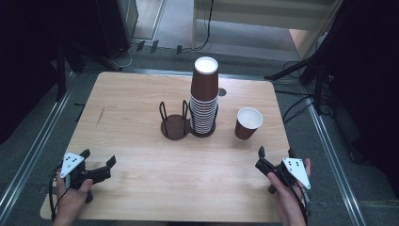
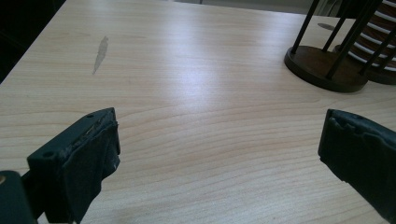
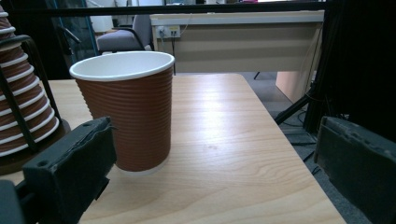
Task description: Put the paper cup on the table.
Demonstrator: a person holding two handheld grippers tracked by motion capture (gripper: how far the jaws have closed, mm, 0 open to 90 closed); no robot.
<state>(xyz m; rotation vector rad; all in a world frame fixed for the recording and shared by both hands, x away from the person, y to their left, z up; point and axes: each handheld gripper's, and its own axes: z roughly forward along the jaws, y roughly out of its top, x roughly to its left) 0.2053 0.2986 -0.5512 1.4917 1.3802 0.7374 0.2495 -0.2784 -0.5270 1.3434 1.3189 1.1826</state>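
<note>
Cup (image 1: 248, 122), single, brown ribbed paper with white rim, upright on the wooden table (image 1: 141, 141) at about 3 o'clock from the table's middle; just beside it toward 9 o'clock, a tall stack of cups (image 1: 204, 96), inverted, seated in a dark wire holder (image 1: 175, 126) whose nearer bay stands vacant; right gripper (image 1: 275, 162), at 5 o'clock on the table, jaws spread wide and holding nothing, aimed at the loose cup, which sits in the right gripper view ahead of the jaws and toward the left one (image 3: 126, 112), well apart from both; left gripper (image 1: 99, 170), at 7 o'clock, likewise agape and empty, facing the holder's base (image 2: 327, 65) across bare wood; step judged in hand: approach before the first grasp of the loose cup; next move calls for advancing the right gripper toward 12 o'clock, centring the cup between the jaws, and closing gently enough not to crush the paper wall.
</note>
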